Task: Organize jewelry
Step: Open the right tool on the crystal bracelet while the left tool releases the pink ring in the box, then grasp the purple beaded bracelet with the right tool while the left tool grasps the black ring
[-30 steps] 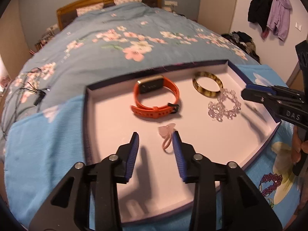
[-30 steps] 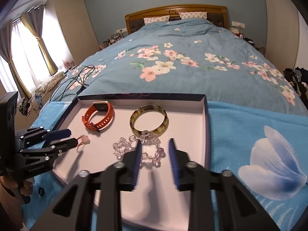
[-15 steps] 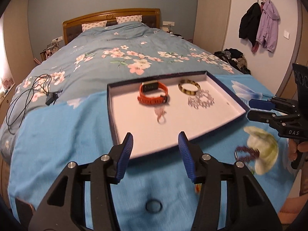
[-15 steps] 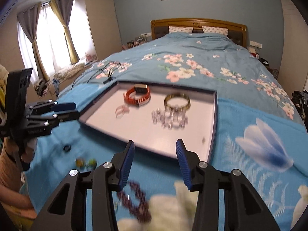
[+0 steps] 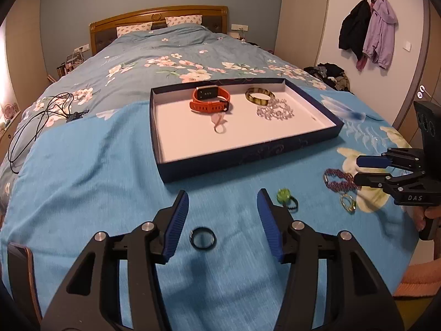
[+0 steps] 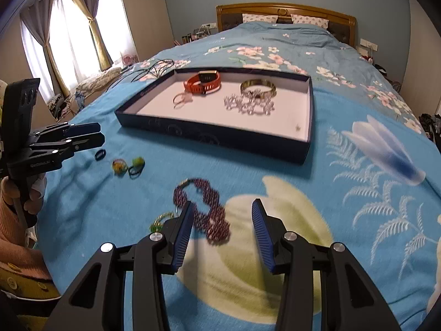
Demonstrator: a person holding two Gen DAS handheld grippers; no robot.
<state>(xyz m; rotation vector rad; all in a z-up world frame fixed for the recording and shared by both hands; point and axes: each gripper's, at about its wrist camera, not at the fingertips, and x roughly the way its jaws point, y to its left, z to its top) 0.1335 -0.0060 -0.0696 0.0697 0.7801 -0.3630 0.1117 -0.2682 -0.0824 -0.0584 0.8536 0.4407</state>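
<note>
A dark blue tray point(image 5: 248, 162) point(image 6: 209, 136) with a white floor lies on the bed. It holds an orange watch point(image 5: 209, 100) point(image 6: 202, 81), a tortoiseshell bangle point(image 5: 259, 95) point(image 6: 257, 87), a clear bead bracelet point(image 5: 274, 110) point(image 6: 249, 104) and a pink ring point(image 5: 219, 125) point(image 6: 180, 100). On the blue cover lie a black ring point(image 5: 203, 238) point(image 6: 100, 154), a green ring point(image 5: 285, 195) point(image 6: 136, 164), a purple bead bracelet point(image 5: 339, 180) point(image 6: 206, 209), a small gold-green ring point(image 5: 347, 202) point(image 6: 161, 219) and a yellow ring point(image 6: 119, 165). My left gripper point(image 5: 222, 219) is open above the black ring. My right gripper point(image 6: 220, 231) is open over the purple bracelet.
The bed has a flowered blue duvet point(image 5: 171, 52) and a wooden headboard point(image 5: 158, 18). Black cables point(image 5: 38, 121) lie at its left edge. Coats point(image 5: 369, 30) hang on the right wall. A curtained window point(image 6: 63, 38) is on the left side.
Both grippers have pulled back from the tray toward the near end of the bed and opened wider. The pink ring now lies in the tray. Loose rings and the purple bracelet came into view.
</note>
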